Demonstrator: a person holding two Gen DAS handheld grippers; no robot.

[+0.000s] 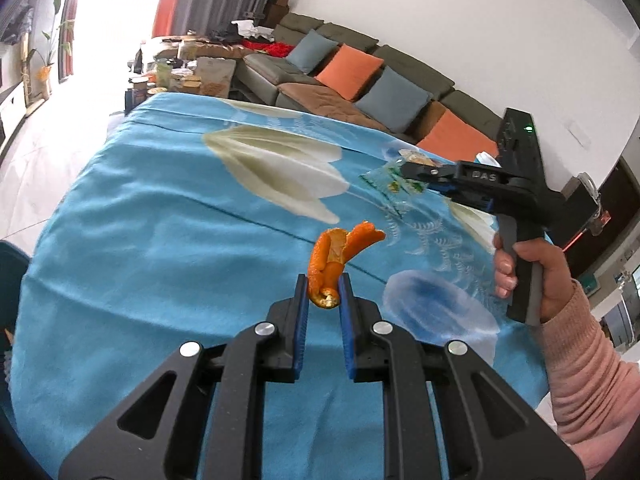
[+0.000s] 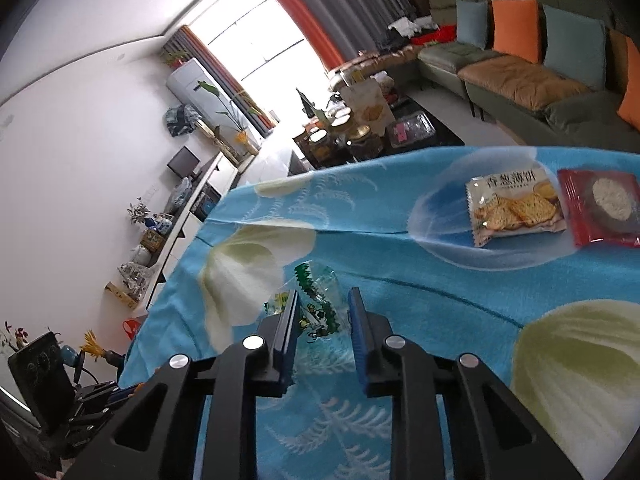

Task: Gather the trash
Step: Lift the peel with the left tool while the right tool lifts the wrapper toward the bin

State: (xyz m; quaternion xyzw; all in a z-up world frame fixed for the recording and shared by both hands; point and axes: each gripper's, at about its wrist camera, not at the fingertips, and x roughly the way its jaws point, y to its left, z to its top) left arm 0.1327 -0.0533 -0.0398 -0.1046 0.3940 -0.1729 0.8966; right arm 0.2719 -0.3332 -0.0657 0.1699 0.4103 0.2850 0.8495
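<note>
Left tool (image 1: 323,294) is clamped on an orange peel (image 1: 336,262); the blue pads pinch the peel's lower end and the rest curls up and away, lifted clear of the blue floral cloth (image 1: 160,240) that covers the table. Right tool (image 2: 323,308) sits low over the same cloth with a clear plastic wrapper (image 2: 318,300), green-and-white print, between its fingers. The left pad is against the wrapper, the right pad looks a bit apart from it, so can't tell if it really grips. In the left wrist view the right tool's tip is at that wrapper, held by a hand (image 1: 532,276) in a pink sleeve (image 1: 588,376).

Farther out on the cloth, well apart from the right tool: a cracker packet (image 2: 514,204) lying flat, and a red snack packet (image 2: 604,208) just beside it, edges about touching. Behind the table, a green sofa (image 2: 520,80) with orange and blue cushions.
</note>
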